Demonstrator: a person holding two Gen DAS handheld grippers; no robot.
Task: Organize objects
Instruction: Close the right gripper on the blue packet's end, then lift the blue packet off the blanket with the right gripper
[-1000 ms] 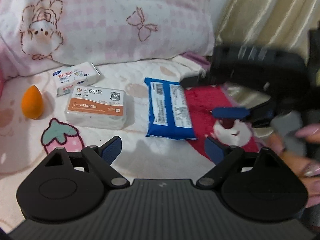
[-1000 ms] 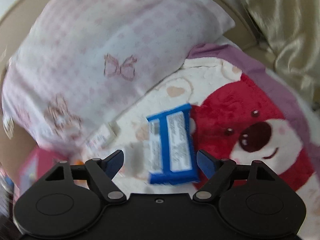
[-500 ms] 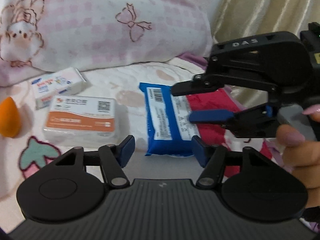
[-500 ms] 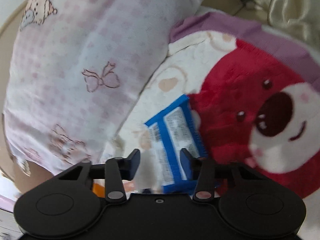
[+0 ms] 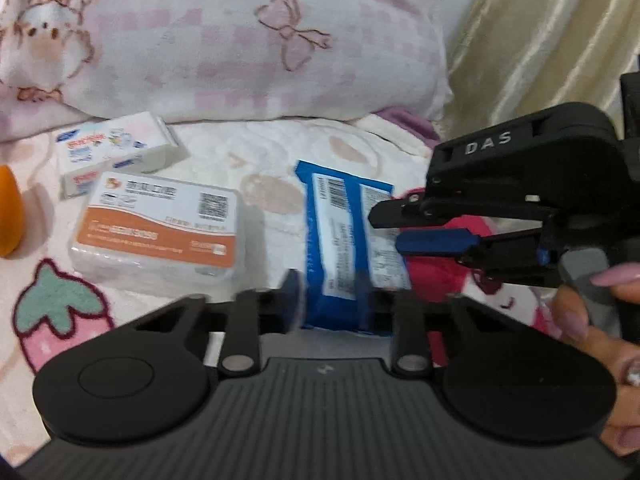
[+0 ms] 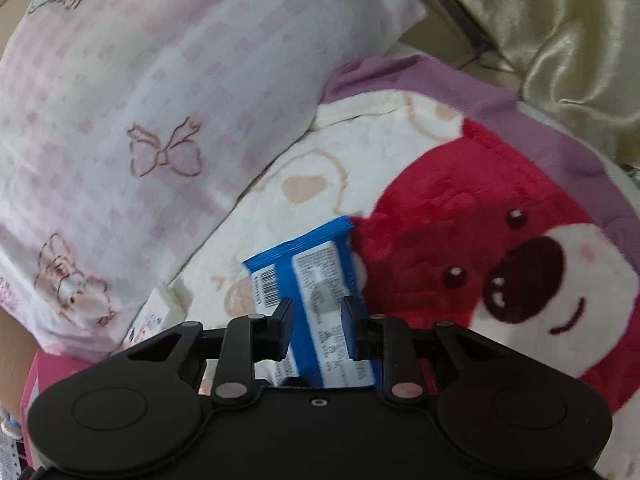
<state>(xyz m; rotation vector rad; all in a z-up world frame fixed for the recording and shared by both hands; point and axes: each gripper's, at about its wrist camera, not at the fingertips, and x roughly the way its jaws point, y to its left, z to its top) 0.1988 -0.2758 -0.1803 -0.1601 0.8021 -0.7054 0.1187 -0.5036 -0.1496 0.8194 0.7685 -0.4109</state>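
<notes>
Both grippers pinch blue packet on blanket.
Left wrist: left gripper clamped on packet near end; right gripper over its right side; box left.
Right wrist: right gripper squeezing packet beside pillow.

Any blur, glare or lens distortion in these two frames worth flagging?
Left wrist view: the left tool's tips are smeared by motion, the blue packet's print is soft, the pillow bows at the edges. Right wrist view: strong fisheye curve, soft pillow print, bright sheen on the satin curtain; the right tool is fairly sharp.
</notes>
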